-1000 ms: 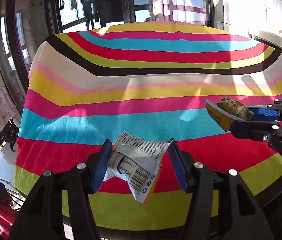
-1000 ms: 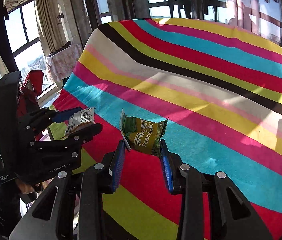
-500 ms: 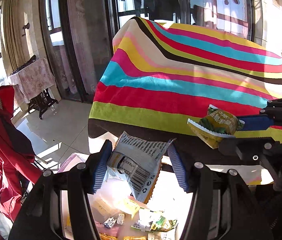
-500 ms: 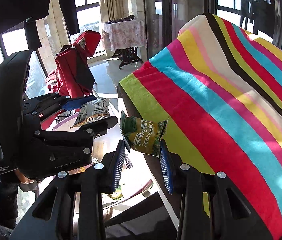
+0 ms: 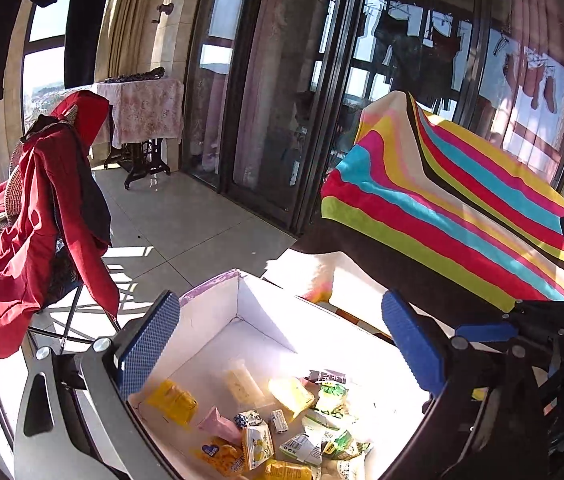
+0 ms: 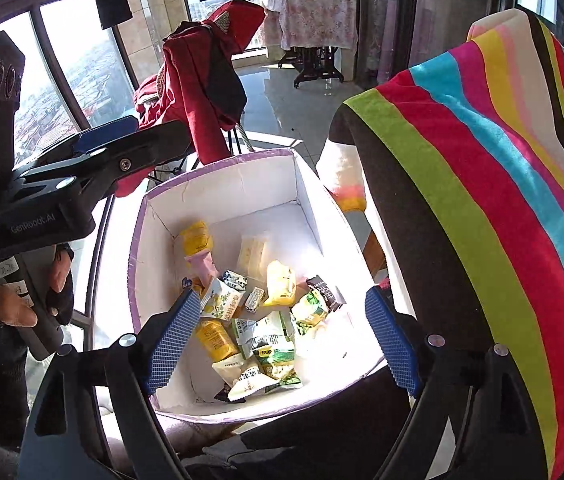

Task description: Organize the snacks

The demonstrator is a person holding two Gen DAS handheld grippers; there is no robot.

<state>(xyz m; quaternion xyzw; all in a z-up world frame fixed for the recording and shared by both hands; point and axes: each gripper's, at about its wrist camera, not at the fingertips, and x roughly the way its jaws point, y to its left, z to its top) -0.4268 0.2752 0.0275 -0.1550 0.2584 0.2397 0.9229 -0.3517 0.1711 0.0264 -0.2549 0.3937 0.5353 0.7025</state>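
A white box with a lilac rim [image 6: 218, 168] stands on the floor beside the table; it also shows in the left wrist view [image 5: 266, 320]. Several snack packets [image 6: 258, 320] lie on its bottom, yellow, green and white ones, also seen in the left wrist view [image 5: 282, 432]. My left gripper [image 5: 282, 344] is open and empty above the box's left side. My right gripper [image 6: 282, 340] is open and empty above the packets. The left gripper [image 6: 94, 148] shows from the side in the right wrist view, the right gripper [image 5: 522, 332] in the left wrist view.
A table under a striped cloth [image 6: 502, 184] stands right of the box, also in the left wrist view [image 5: 462, 216]. A chair draped with a red jacket [image 5: 42, 200] stands left of the box. Glass doors [image 5: 322, 100] and a small covered table [image 5: 142, 108] are farther back.
Both grippers swung from the table to above the box and opened. The white packet and the green pea packet left the jaws and are now among those in the box.
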